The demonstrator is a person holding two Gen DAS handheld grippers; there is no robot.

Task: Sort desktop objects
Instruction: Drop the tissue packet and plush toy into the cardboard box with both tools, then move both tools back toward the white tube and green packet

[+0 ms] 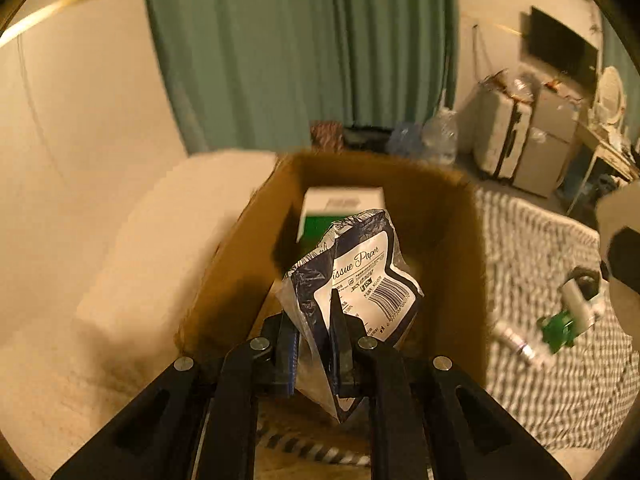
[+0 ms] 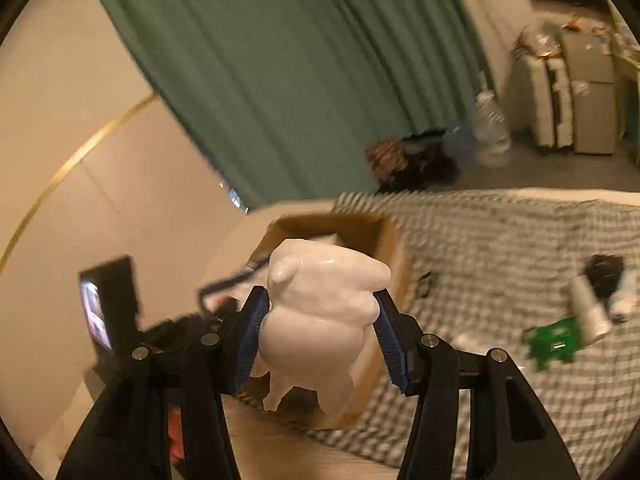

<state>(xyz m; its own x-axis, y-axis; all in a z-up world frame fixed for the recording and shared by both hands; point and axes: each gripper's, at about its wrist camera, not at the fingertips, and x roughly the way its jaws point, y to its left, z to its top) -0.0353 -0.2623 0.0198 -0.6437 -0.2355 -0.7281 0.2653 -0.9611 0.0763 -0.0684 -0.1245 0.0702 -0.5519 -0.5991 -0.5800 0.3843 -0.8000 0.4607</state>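
My left gripper (image 1: pixel 316 336) is shut on a dark blue and white tissue paper pack (image 1: pixel 356 276) and holds it over the open cardboard box (image 1: pixel 452 216). A white and green carton (image 1: pixel 340 208) lies inside the box. My right gripper (image 2: pixel 320 328) is shut on a white animal figurine (image 2: pixel 320 320), held above the near side of the same box (image 2: pixel 390 248). Part of the figurine and right gripper shows at the right edge of the left wrist view (image 1: pixel 620 248).
The box sits on a checked cloth (image 2: pixel 500 248) on a bed. On the cloth lie a green circuit board (image 2: pixel 554 344), a white cylinder (image 2: pixel 588 312), a dark object (image 2: pixel 604 272) and a small tube (image 1: pixel 516 342). A green curtain (image 1: pixel 300 48), suitcases (image 1: pixel 504 136) and bottles stand behind.
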